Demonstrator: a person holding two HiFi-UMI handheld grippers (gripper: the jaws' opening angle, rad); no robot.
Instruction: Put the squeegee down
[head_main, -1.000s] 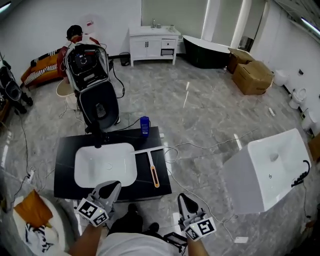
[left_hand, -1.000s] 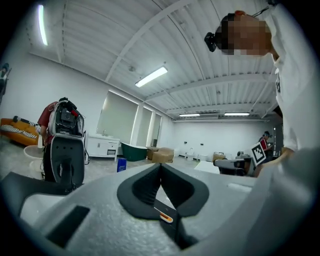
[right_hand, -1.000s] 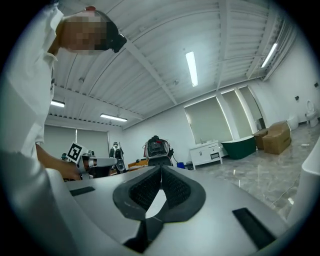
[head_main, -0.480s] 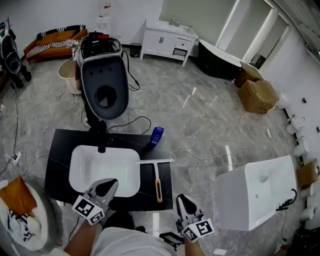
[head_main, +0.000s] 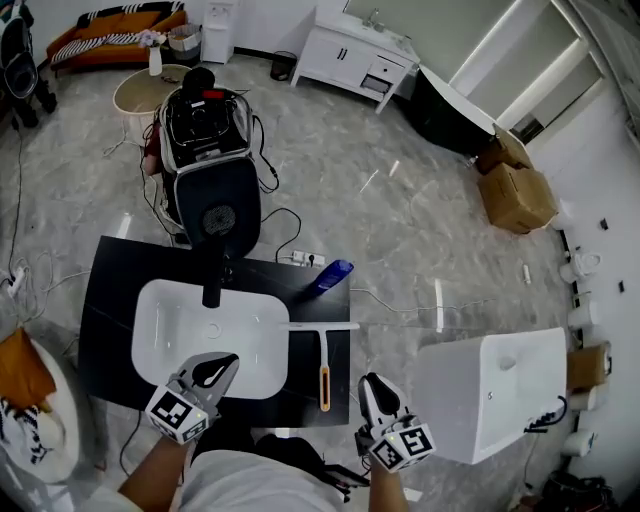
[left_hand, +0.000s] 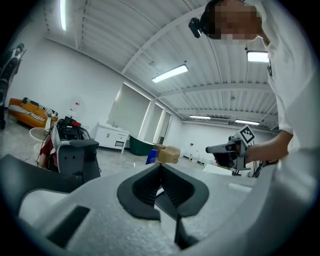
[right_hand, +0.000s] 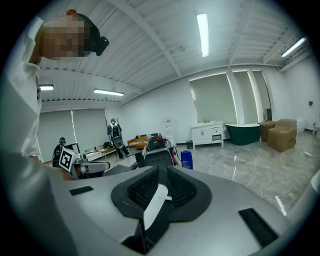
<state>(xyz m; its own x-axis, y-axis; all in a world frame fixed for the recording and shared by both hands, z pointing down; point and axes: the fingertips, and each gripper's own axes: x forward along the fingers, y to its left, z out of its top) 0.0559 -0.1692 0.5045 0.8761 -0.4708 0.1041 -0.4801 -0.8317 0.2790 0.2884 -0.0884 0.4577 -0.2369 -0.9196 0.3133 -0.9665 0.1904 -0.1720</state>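
Observation:
The squeegee (head_main: 323, 352), with a white blade and an orange handle, lies flat on the black countertop (head_main: 108, 290) just right of the white basin (head_main: 165, 335). Neither gripper touches it. My left gripper (head_main: 215, 368) hovers at the basin's near edge, jaws together and empty; its own view shows the left gripper (left_hand: 160, 186) with nothing between the pads. My right gripper (head_main: 372, 388) hangs off the counter's near right corner, below the squeegee handle, shut and empty. The right gripper (right_hand: 159, 187) looks level across the room.
A black faucet (head_main: 212, 280) stands behind the basin and a blue bottle (head_main: 332, 274) lies at the counter's back right. A black-and-white toilet unit (head_main: 208, 165) stands beyond it. A white basin box (head_main: 492, 392) sits on the floor at right. Cables trail over the floor.
The head view has swung, so the counter and room sit differently in frame. Both grippers stay shut and empty near the counter's front edge. The squeegee lies where it was.

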